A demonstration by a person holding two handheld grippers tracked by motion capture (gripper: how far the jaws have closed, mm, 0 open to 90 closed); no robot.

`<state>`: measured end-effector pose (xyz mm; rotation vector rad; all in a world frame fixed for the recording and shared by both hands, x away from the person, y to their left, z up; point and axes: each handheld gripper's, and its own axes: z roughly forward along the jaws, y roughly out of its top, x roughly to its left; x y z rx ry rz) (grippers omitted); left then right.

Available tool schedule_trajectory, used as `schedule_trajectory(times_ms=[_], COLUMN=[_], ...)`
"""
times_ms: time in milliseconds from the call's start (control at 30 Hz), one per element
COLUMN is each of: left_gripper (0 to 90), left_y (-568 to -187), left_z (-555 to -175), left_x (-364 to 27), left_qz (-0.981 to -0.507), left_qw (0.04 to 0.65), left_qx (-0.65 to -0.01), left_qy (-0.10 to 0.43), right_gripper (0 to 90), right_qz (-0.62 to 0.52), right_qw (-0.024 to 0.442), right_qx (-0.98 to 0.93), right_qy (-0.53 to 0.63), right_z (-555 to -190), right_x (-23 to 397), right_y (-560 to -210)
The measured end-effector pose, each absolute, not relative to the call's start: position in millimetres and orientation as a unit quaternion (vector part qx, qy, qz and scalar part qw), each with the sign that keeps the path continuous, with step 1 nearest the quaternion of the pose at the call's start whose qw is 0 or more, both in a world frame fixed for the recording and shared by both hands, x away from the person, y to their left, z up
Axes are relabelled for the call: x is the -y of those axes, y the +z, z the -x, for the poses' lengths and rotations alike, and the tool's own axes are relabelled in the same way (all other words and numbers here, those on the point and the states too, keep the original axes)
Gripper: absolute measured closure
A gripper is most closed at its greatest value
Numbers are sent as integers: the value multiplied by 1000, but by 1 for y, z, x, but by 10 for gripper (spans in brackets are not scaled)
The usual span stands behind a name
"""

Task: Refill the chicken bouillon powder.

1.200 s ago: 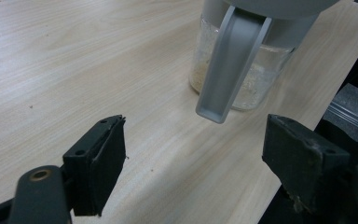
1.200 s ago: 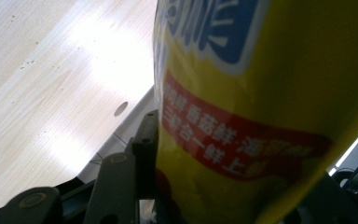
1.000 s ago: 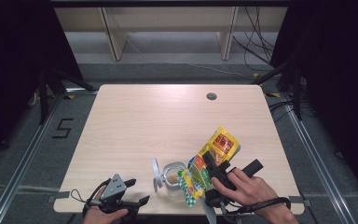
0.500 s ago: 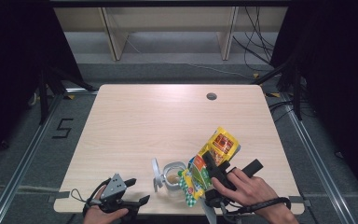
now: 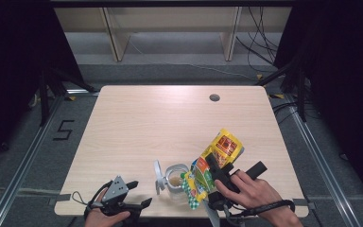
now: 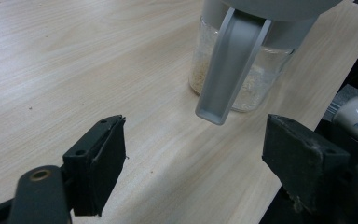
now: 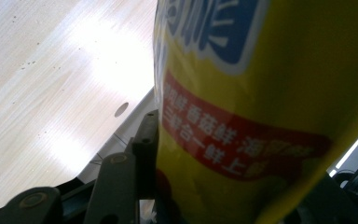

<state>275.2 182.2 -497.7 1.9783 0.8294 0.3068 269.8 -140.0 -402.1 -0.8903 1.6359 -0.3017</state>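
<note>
Glossy yellow foil bag (image 5: 217,161), crinkled, tilted mouth-down over the clear glass jar (image 5: 176,182) near the surface's (image 5: 170,123) front edge. Right gripper (image 5: 216,176) fingers pinch the bag; its print is blurred up close, lower end cut off. Jar holds pale grains, grey plastic lid flipped open. Left gripper (image 5: 134,202) fingers spread, holding nothing, just left of the jar.

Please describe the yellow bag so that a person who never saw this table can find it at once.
Look at the near edge of the wooden table, towards its right side, where the right tool is. The yellow bag is clamped in it, tilted over a clear jar. It is the one brightly printed thing there, yellow with red, green and blue.
</note>
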Motion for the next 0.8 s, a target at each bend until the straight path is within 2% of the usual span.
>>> schedule_trajectory(times_ms=[800], left_gripper=[207], left_y=[-498], left_z=[-274], left_x=[-181], left_qz=[-801], left_qw=[470], left_qx=[-350], left_qy=[119], right_gripper=[568], right_qz=[384], right_qw=[592], right_qx=[-697], right_qy=[-129], right_z=[-268], right_x=[138], right_y=[-402])
